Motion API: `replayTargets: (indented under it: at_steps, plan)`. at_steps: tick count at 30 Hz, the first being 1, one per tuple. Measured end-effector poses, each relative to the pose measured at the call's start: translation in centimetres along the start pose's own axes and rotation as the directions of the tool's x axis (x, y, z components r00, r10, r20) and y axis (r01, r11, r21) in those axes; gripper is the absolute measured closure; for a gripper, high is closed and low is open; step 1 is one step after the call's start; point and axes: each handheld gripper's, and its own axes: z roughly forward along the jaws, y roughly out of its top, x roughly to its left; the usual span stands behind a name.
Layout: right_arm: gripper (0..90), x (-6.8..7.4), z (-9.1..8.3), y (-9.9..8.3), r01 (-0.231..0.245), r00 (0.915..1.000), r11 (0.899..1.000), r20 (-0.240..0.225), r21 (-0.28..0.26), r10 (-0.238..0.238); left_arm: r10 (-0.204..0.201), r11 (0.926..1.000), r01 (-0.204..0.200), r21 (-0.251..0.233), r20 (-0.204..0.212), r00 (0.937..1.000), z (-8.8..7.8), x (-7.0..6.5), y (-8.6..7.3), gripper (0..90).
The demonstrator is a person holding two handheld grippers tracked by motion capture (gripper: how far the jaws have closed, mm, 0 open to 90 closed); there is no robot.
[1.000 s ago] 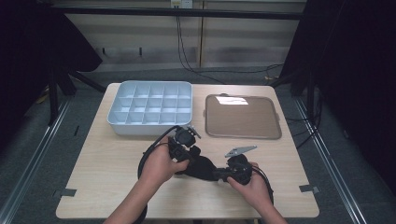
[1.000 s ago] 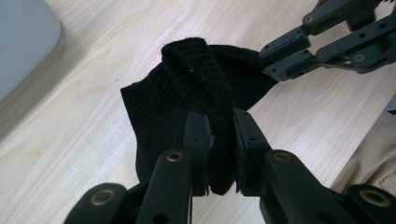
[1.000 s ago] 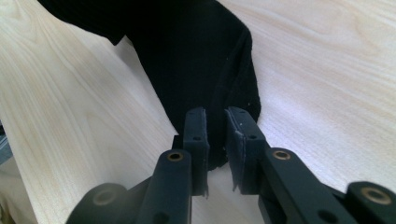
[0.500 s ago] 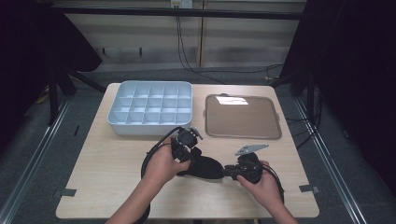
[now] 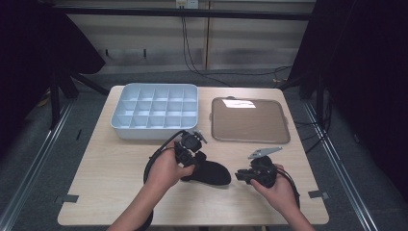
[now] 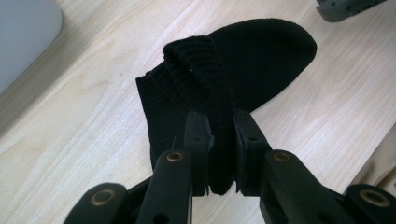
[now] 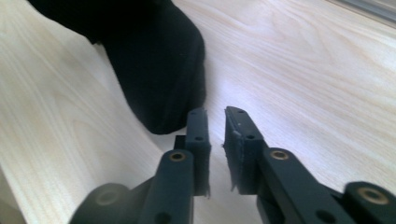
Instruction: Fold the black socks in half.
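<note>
Pale wooden tabletop (image 5: 115, 192) carries the work. Left tongs (image 6: 219, 135) clench the ribbed cuff of a black sock (image 6: 243, 70), which lies flat near the divided tray (image 5: 155, 110), just in front of it. Right tongs (image 7: 215, 135), beside the sock's toe, have just been closing with nothing between them; they stand nearly together, empty. To fold well, the right should likely grip the toe fully before lifting toward the cuff.
</note>
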Motion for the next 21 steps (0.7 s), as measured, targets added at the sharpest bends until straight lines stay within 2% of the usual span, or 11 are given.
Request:
replayTargets:
  at_steps: [4, 9, 17, 21]
  plan:
    - [83.9, -0.2, 0.8, -0.3, -0.008, 1.0, 1.0, -0.003, 0.003, 0.008, 0.0, 1.0, 0.0, 0.004, 0.004, 1.0, 0.0, -0.1, 0.2, 78.2]
    - [84.3, 0.7, 2.3, -0.4, -0.005, 0.9998, 1.0, -0.02, 0.013, 0.005, 0.009, 1.0, -0.009, 0.0, 0.01, 0.9999, -0.1, -0.5, 0.4, 78.2]
    - [84.3, 1.3, 2.8, 0.0, 0.011, 0.9997, 1.0, -0.021, 0.007, -0.011, 0.03, 0.9994, -0.031, 0.013, 0.024, 0.9993, 0.7, -1.5, 1.1, 78.2]
    - [84.2, 1.5, 3.1, 0.0, 0.003, 0.9994, 1.0, -0.033, 0.006, -0.003, 0.044, 0.9988, -0.044, 0.018, 0.032, 0.9985, 1.0, -1.9, 1.4, 78.1]
